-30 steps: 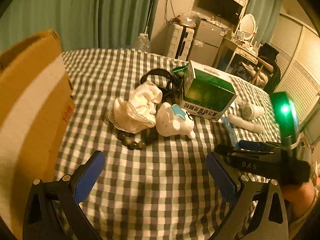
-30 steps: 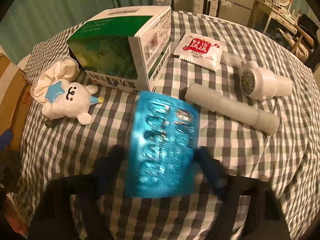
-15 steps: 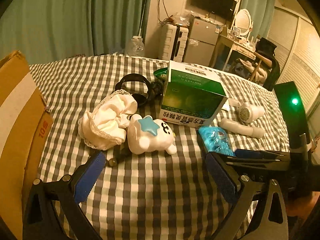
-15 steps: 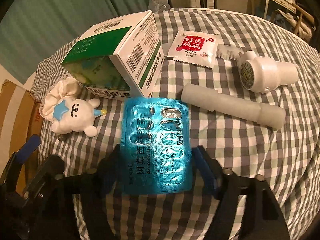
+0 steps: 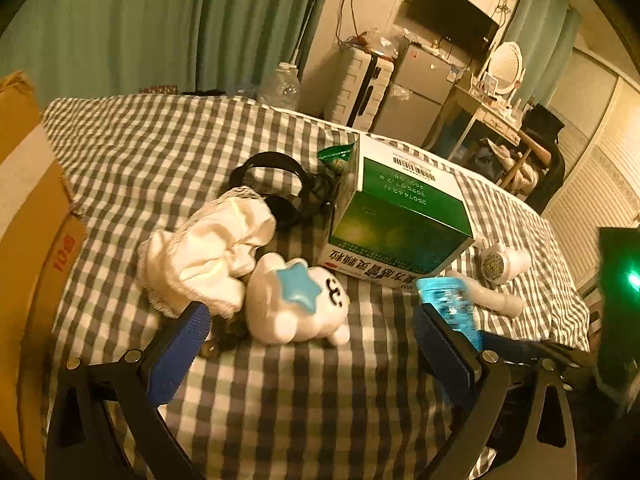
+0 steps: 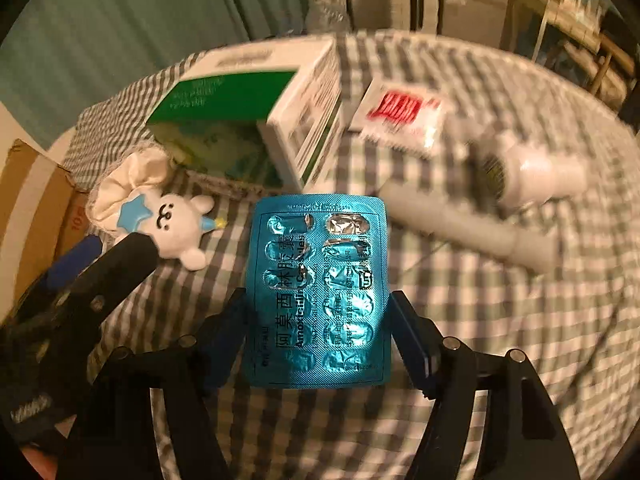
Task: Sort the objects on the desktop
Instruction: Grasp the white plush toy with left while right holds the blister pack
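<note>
My right gripper is shut on a blue blister pack of capsules and holds it above the checked tablecloth; the pack also shows in the left wrist view. My left gripper is open and empty, low over the cloth, just in front of a white plush toy with a blue star, also in the right wrist view. A white frilly cloth lies left of the toy. A green and white medicine box stands behind them.
A cardboard box stands at the left table edge. Black headphones lie behind the cloth. A white tube, a white bottle and a red-and-white sachet lie right of the medicine box. Dark beads lie by the toy.
My left gripper has moved forward toward the plush toy. My right gripper has lifted the blister pack and carried it left, closer to the left gripper.
</note>
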`<state>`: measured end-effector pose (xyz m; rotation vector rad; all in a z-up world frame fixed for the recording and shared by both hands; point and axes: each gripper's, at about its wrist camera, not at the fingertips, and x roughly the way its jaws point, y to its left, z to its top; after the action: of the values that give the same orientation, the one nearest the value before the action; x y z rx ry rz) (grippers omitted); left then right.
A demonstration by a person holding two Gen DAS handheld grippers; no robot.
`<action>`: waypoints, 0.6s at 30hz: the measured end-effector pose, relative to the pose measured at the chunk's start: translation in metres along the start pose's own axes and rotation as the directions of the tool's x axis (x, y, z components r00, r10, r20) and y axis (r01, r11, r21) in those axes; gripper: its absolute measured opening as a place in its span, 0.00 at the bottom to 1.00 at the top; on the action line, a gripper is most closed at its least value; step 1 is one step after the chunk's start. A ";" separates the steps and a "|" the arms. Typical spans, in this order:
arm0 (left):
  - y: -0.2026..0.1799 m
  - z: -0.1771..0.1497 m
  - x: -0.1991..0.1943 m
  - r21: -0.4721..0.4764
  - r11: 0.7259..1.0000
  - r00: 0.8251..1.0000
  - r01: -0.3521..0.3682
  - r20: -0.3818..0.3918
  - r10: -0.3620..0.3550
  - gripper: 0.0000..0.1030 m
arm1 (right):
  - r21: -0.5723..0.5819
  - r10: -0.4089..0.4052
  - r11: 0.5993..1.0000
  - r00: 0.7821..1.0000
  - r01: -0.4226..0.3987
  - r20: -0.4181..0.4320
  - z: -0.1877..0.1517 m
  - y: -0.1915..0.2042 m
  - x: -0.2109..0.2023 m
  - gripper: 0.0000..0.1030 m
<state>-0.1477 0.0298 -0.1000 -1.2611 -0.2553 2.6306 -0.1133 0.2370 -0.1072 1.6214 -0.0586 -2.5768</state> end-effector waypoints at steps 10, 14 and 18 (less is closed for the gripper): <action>-0.022 0.004 0.039 0.137 0.985 0.991 -0.107 -0.066 0.116 0.63 | 0.098 -0.040 0.995 0.997 0.034 0.066 0.007 -0.053 -0.037 0.67; -0.021 0.001 0.031 0.174 0.981 0.993 -0.086 -0.066 0.099 0.62 | 0.090 -0.015 0.996 0.995 0.005 0.102 0.014 -0.054 -0.049 0.67; -0.006 0.000 0.000 0.147 0.989 0.998 -0.018 -0.054 0.027 0.62 | 0.093 0.028 0.995 0.991 -0.040 0.129 0.039 -0.022 -0.037 0.67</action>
<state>-0.1475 0.0360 -0.0984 -1.2931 -0.0373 2.5743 -0.1337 0.2618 -0.0596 1.4691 -0.2197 -2.6865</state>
